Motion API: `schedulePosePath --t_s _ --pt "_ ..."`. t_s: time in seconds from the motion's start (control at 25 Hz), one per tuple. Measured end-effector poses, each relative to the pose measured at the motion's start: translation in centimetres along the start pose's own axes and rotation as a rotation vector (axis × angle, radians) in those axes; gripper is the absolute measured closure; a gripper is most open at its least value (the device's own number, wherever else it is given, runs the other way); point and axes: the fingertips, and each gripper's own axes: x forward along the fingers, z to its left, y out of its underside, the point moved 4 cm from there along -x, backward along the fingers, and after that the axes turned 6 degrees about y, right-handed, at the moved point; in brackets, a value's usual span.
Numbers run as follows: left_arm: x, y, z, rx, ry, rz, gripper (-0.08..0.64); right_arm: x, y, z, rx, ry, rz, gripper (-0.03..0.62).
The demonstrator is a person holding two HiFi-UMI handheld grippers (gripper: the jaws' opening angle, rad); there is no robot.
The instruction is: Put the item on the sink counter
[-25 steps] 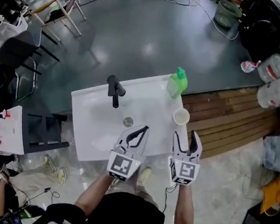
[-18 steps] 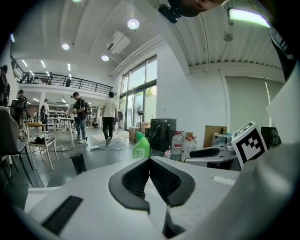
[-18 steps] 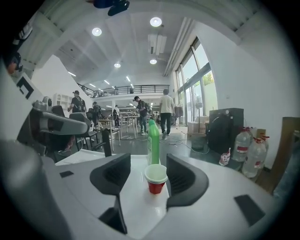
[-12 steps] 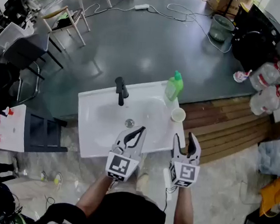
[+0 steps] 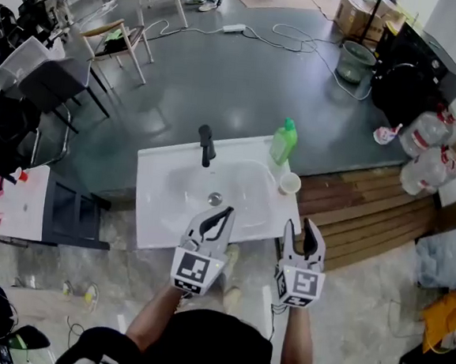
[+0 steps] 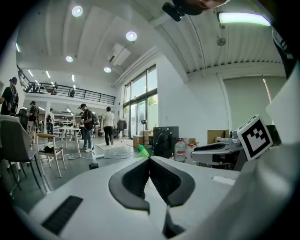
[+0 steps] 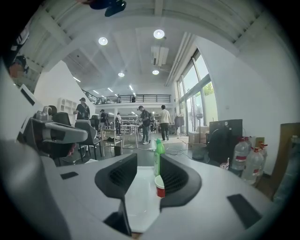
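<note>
The white sink counter (image 5: 154,210) carries a black faucet (image 5: 206,145), a green soap bottle (image 5: 283,141) and a red paper cup (image 5: 290,183) near its right edge. Both grippers hover just short of the counter's front edge, holding nothing. My left gripper (image 5: 227,212) has its tips touching, shut and empty (image 6: 149,160). My right gripper (image 5: 300,224) is closing with a gap still between its jaws and nothing in it (image 7: 147,161). Far beyond that gap, in the right gripper view, stand the cup (image 7: 160,186) and the bottle (image 7: 159,157).
A wooden platform (image 5: 369,197) adjoins the sink on the right, with water jugs (image 5: 420,158) and a black machine (image 5: 416,75) behind it. Chairs (image 5: 117,41) and a dark table stand to the left. Cables and a bucket (image 5: 355,61) lie on the grey floor.
The view has pulled back from the sink. Both grippers have come off the counter to just in front of its edge. The right jaws stand narrower than before.
</note>
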Motion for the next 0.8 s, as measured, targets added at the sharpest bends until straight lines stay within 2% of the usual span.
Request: schedulePosePath --t_s 0.24,0.64,0.8 --pt "-2.4 -1.3 -1.0 0.042 -0.017 -0.049 0.558 -2.7 -1.4 0.7 -0.004 -0.007 -0.039 0.475" --pt "-6.1 -1.4 -3.3 0.061 -0.033 -0.061 0.558 -7.2 -2.2 1.3 -0.011 -0.004 -0.089 0.524" --pt "-7.5 -1.5 -4.0 0.079 -0.04 -0.075 0.557 -8.7 -2.5 1.6 -0.024 0.005 -0.08 0.537"
